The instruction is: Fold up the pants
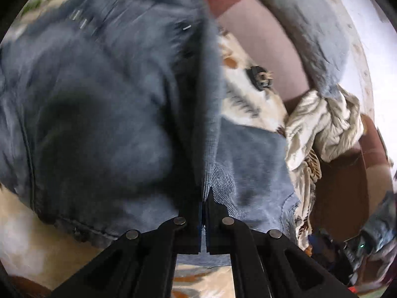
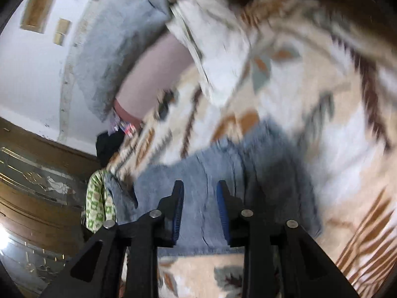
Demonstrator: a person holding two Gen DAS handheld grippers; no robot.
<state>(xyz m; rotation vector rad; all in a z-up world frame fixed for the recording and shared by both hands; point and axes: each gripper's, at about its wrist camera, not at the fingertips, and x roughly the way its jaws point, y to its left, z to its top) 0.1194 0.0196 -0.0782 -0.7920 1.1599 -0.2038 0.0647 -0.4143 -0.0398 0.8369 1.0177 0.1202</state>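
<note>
Blue-grey denim pants (image 1: 111,99) fill the left wrist view, lifted and bunched, blurred. My left gripper (image 1: 204,198) is shut on a fold of the pants that runs up from between its fingertips. In the right wrist view another part of the pants (image 2: 211,164) lies flat on a patterned cream bedspread (image 2: 310,99). Just above this denim my right gripper (image 2: 200,186) is open; its blue pads stand apart with cloth behind them but nothing pinched.
A crumpled cream cloth (image 1: 325,124) and a grey pillow (image 1: 320,37) lie beyond the pants, with a small black object (image 1: 259,77) on the bedspread. A green patterned cloth (image 2: 99,203) hangs at the bed's edge beside a wooden door (image 2: 37,198).
</note>
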